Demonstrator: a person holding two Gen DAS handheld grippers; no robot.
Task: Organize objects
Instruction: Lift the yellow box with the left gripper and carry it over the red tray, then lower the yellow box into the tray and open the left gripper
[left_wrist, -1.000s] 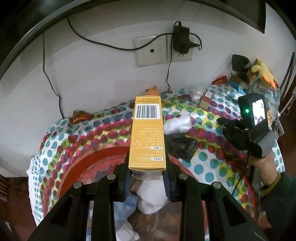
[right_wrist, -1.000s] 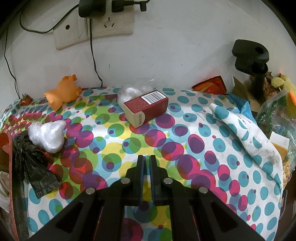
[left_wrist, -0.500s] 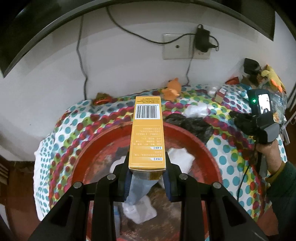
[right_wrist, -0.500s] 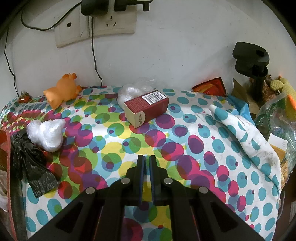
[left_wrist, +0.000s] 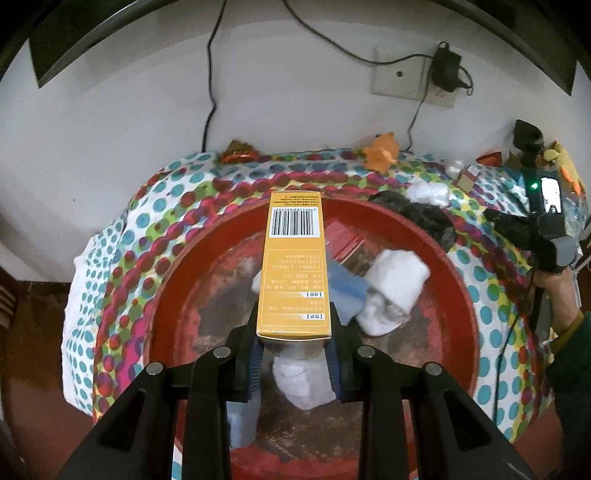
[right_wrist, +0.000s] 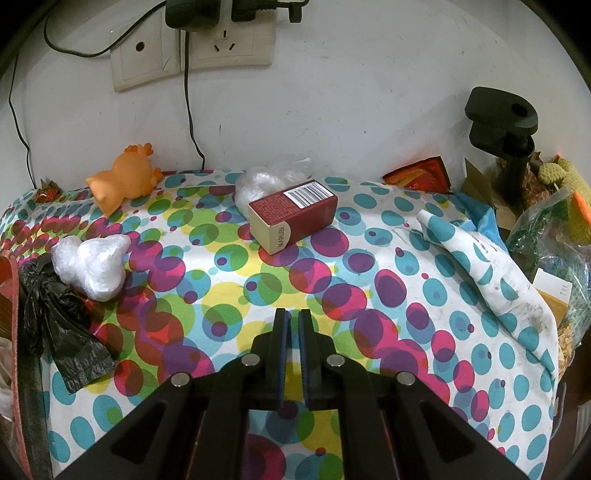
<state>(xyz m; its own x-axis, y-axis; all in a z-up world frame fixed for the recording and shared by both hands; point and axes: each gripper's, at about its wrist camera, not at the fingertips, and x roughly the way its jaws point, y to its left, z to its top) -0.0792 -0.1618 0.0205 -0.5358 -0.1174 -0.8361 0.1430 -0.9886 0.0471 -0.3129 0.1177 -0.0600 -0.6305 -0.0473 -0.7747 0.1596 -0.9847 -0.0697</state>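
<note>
1. Left wrist view: the red basin (left_wrist: 458, 295) fills the lower half of the picture and sits on the dotted tablecloth (left_wrist: 155, 236). The cloth drops off at its left edge, well clear of the wall behind.
2. Inside the basin lie white socks (left_wrist: 399, 284) and a blue cloth (left_wrist: 345, 291); much of its floor to the left of them is bare.
3. The yellow box (left_wrist: 295, 266) is over the basin, clamped at its near end by the left gripper (left_wrist: 295, 360), its barcode end pointing away towards the far rim.
4. Judgement: the step in hand is delivery of the box into the basin. The next move calls for lowering it and parting the jaws over bare floor, with the far end kept inside the rim.
5. A black bag (left_wrist: 421, 221) drapes over the basin's far right rim, so the left side offers the freer path.
6. Right wrist view: the right gripper (right_wrist: 293, 321) is closed on nothing and hangs above open cloth.
7. Ahead of it lie a maroon box (right_wrist: 295, 214), a white plastic bundle (right_wrist: 92, 266) and an orange toy (right_wrist: 122, 177), all well apart, with room to approach each.
8. Clutter crowds the right-hand edge.
</note>
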